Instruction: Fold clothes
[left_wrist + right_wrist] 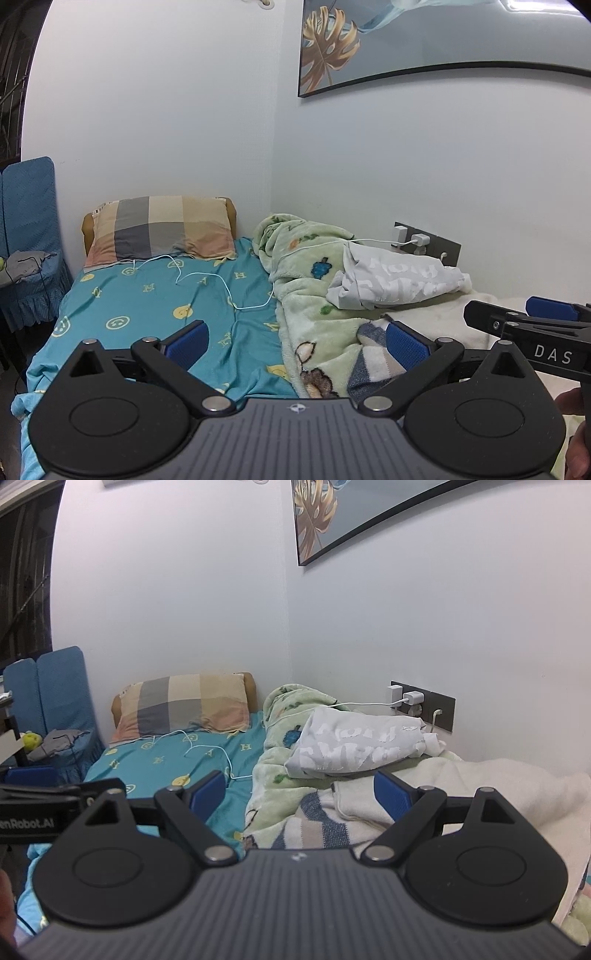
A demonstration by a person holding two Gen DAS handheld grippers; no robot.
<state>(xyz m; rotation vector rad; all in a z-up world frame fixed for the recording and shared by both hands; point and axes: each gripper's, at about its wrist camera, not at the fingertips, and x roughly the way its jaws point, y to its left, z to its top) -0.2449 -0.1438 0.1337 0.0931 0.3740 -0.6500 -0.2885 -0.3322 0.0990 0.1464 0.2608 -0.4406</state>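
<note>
A crumpled white garment with pale lettering [395, 280] [354, 746] lies on a green fleece blanket [306, 295] [273, 771] by the wall. A cream and blue-striped cloth [373, 362] [369, 805] lies in front of it. My left gripper [295, 343] is open and empty, held above the bed short of the blanket. My right gripper [299, 794] is open and empty, above the striped cloth. The right gripper also shows at the right edge of the left wrist view [528, 325].
The bed has a teal patterned sheet [155, 306] [166, 760] and a checked pillow [162, 229] [184, 705] at its head. A white charger cable [221, 280] [218, 753] runs from a wall socket [424, 240] [421, 701] across the bed. A blue chair [29, 236] [55, 709] stands at the left.
</note>
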